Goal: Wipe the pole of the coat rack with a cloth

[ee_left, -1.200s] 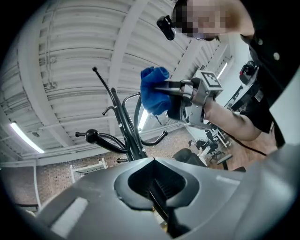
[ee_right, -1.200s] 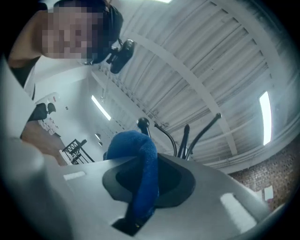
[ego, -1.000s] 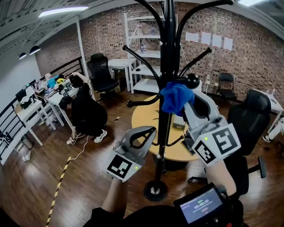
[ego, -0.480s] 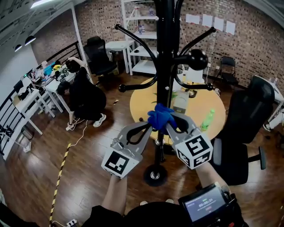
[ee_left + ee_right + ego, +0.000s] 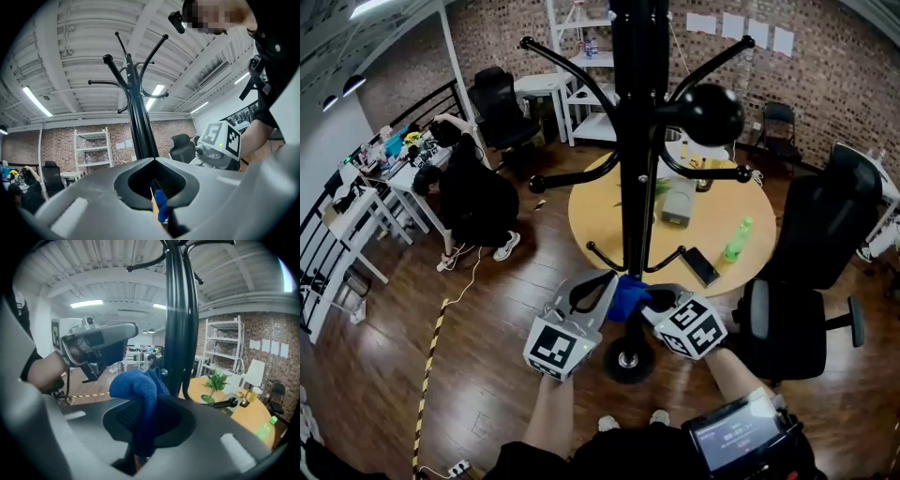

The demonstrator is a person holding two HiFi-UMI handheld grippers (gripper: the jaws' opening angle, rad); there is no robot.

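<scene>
The black coat rack pole [image 5: 634,141] rises through the middle of the head view to its round base [image 5: 629,359] on the wood floor. A blue cloth [image 5: 627,296] lies against the pole low down, just above the base. My right gripper [image 5: 654,302] is shut on the cloth from the right. From the left, my left gripper [image 5: 607,287] meets the cloth. The right gripper view has the cloth [image 5: 137,386] bunched over the shut gripper [image 5: 150,405], beside the pole [image 5: 180,333]. A small blue bit of cloth [image 5: 161,206] sits pinched inside the shut left gripper [image 5: 154,161], below the pole [image 5: 140,126].
A round yellow table [image 5: 600,220] stands right behind the rack with a green bottle [image 5: 734,241], a phone [image 5: 700,266] and a box [image 5: 678,200]. A black office chair [image 5: 811,248] is at right. A person [image 5: 473,202] crouches at left. Low hooks [image 5: 602,256] stick out above the grippers.
Both grippers and the cloth slid down the pole, from the upper hooks to just above the base. The left gripper came in from apart to meet the cloth.
</scene>
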